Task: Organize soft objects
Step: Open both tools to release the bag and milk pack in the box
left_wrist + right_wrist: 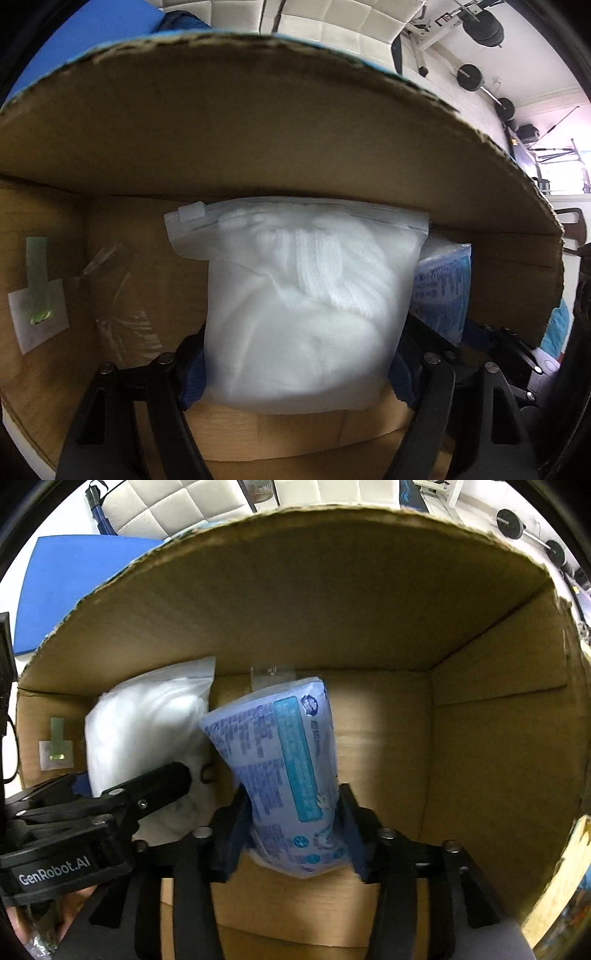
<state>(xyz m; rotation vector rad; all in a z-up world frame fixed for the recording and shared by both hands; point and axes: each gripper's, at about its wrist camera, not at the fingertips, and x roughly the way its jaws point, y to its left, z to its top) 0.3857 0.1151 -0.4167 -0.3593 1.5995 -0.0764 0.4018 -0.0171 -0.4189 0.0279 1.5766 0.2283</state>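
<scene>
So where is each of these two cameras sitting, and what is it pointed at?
Left wrist: rides on the left tool, facing into the cardboard box; its two black fingers pinch a white zip bag.
Right wrist: rides on the right tool, facing into the same box; its fingers pinch a blue printed pack, and the left tool shows at lower left.
Shared: box, white bag, blue pack and the green-taped label.

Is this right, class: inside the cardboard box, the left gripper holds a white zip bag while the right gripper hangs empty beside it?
Not quite. The right gripper is not empty: the right wrist view shows it shut on a blue printed pack. The rest stands.
</scene>
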